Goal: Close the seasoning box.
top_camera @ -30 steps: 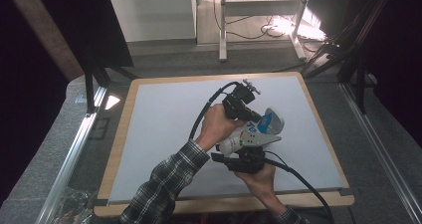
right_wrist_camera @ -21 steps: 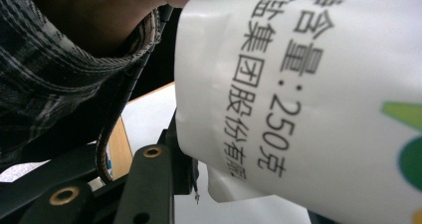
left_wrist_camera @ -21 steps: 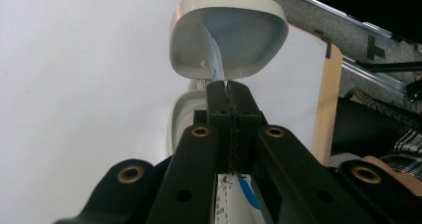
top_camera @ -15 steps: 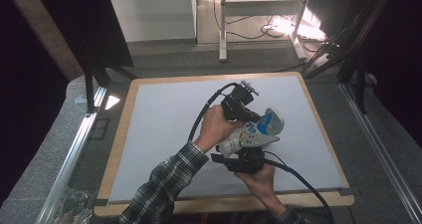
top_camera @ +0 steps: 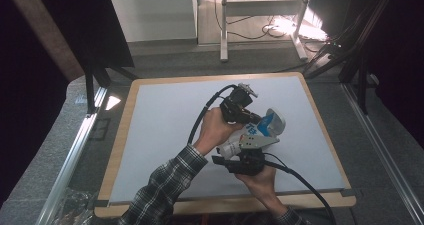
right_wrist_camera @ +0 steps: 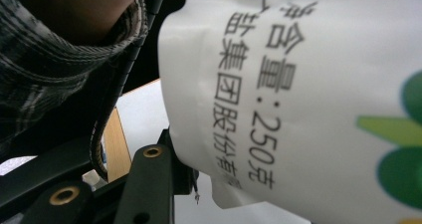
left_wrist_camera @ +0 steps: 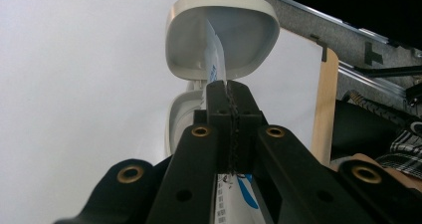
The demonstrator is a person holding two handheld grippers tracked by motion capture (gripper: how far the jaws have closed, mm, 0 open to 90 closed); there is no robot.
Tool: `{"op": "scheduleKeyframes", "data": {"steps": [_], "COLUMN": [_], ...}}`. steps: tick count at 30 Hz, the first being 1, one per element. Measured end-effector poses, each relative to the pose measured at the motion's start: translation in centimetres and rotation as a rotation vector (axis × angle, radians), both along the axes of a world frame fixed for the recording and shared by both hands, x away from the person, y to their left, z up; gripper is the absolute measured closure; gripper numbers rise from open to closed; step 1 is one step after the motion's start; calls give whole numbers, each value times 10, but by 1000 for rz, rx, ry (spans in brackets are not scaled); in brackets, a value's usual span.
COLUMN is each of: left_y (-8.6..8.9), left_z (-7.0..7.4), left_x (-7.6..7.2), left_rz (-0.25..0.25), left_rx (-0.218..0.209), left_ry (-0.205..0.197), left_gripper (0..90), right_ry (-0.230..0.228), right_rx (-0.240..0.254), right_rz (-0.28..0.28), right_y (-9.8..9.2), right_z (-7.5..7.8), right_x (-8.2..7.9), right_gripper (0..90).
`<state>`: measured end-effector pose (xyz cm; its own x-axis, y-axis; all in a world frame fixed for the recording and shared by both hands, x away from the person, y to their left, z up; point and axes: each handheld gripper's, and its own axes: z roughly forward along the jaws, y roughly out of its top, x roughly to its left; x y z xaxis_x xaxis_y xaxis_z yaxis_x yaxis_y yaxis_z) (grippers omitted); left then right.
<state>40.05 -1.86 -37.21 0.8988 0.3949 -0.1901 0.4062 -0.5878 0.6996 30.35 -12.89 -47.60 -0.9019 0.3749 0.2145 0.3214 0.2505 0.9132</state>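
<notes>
1. The pouch (top_camera: 260,131), a white printed plastic bag with blue marks and a white plastic spout or cap end, hangs above the table (top_camera: 165,120) between our two grippers.
2. Our left gripper (left_wrist_camera: 230,92) is clenched on a thin edge of the pouch; from that gripper's view, the film runs straight ahead from the pinched jaws toward a white oval cap (left_wrist_camera: 224,35) just beyond them.
3. Our right gripper (top_camera: 245,161) sits below the pouch, grasping its lower body; in the right gripper view the printed wall (right_wrist_camera: 298,99) bulges just beyond the jaws.
4. We judge the pouch soft and floppy, with smooth film that may slip, and moderately weighty if full.
5. We judge the flat sealed edge and the stiff cap end to be the surest places to hold; squeezing the belly could deform it.
</notes>
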Motion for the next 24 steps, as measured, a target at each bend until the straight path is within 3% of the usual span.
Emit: {"op": "scheduleKeyframes", "data": {"steps": [24], "left_y": [7], "left_z": [-4], "left_x": [-5], "left_rz": [-10], "left_rx": [-64], "left_ry": [-1], "left_gripper": [892], "right_ry": [2], "right_rx": [-32], "right_rz": [-14], "right_y": [-1], "right_z": [-11], "right_x": [2], "right_gripper": [596]}}
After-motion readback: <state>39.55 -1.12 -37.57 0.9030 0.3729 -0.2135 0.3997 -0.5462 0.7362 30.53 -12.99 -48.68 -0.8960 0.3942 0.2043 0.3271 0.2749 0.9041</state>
